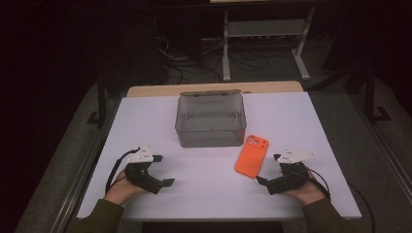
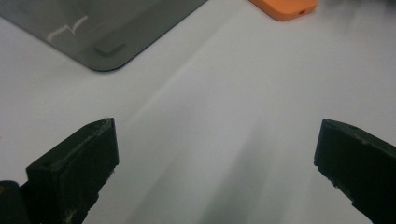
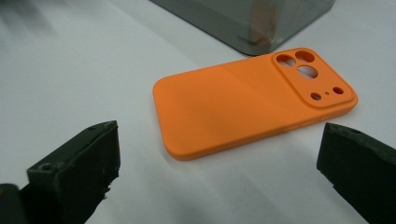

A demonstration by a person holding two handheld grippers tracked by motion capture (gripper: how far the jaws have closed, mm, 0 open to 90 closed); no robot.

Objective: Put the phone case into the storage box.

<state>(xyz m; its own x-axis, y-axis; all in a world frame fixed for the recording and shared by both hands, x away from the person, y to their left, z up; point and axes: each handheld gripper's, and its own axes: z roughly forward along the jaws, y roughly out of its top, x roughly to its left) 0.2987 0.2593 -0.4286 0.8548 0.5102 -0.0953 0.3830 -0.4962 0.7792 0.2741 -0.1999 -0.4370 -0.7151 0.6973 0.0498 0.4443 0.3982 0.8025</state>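
Note:
An orange phone case [image 1: 251, 155] lies back-up on the white table, just right of a clear grey plastic box [image 1: 210, 121]. My right gripper [image 1: 268, 169] rests near the front right, open, its jaws facing the phone case [image 3: 252, 105] a short way off. At the front left my left gripper [image 1: 163, 170] is open too, with only bare table between its jaws. In the left gripper view a corner of the box [image 2: 100, 28] sits ahead to the left and an end of the case [image 2: 285, 8] at the top.
The white table top [image 1: 214, 194] ends close in front of both hands. Behind the table stand a white shelf frame [image 1: 265, 34] and loose cables on a dark floor. The box looks empty.

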